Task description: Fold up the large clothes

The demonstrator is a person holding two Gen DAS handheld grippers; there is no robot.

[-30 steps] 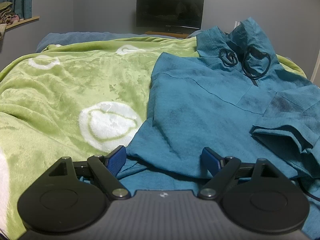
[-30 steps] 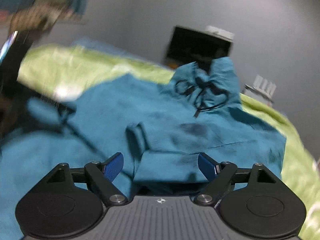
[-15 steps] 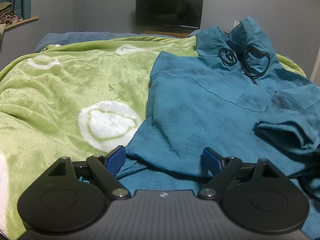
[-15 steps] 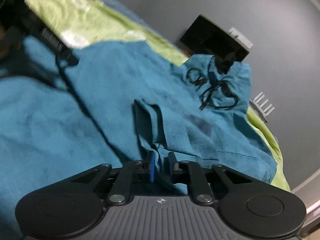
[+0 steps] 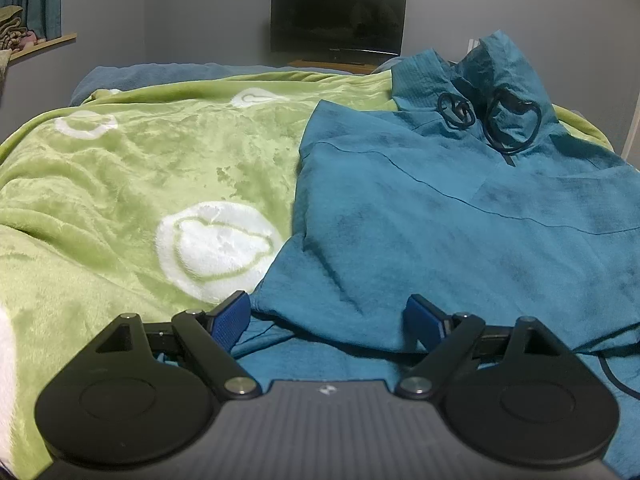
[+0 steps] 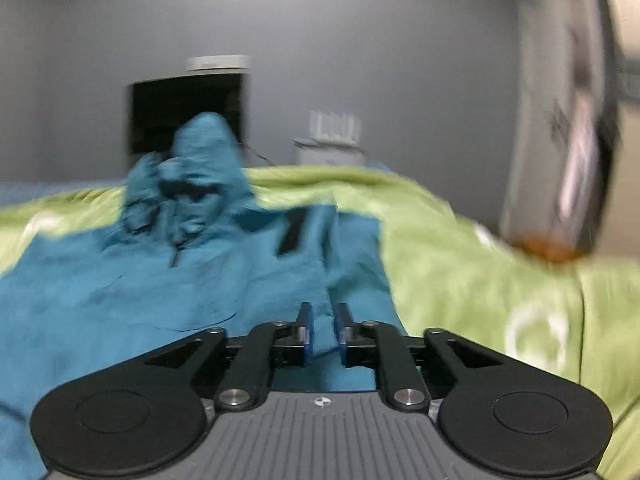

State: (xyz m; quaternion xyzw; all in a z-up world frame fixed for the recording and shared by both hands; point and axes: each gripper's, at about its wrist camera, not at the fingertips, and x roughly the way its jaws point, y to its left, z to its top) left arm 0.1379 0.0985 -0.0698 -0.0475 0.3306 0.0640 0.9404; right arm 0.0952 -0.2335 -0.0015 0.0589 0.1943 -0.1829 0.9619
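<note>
Since the earlier frames, the bunched sleeve that lay on the right of the hoodie's chest has gone from the left wrist view, and the right wrist view has swung from the garment's front toward the bed's right side.

Left wrist view: the left gripper (image 5: pixel 328 318) hovers low over the near hem with its blue pads spread wide, holding nothing. The teal hoodie (image 5: pixel 460 216) lies face up on the green blanket (image 5: pixel 140 184), occupying the right half of the bed, hood (image 5: pixel 496 76) toward the far wall and dark drawstrings (image 5: pixel 508 124) looped on the chest. The body is spread broadly flat; the near hem appears doubled over itself beneath the pads. A dark screen (image 5: pixel 338 18) stands on the far wall.

Right wrist view: the picture is motion-blurred. The right gripper (image 6: pixel 322 330) has its pads pressed nearly together on a fold of teal fabric, apparently the sleeve (image 6: pixel 352 256), which runs away along the garment's right edge beside the blanket (image 6: pixel 480 280). The hood (image 6: pixel 200 168) stands at far left.

Assessment: the task seems at an early stage. The hoodie is laid out, and one sleeve is being handled. No body fold is visible; the side folds and the final halving appear outstanding.
</note>
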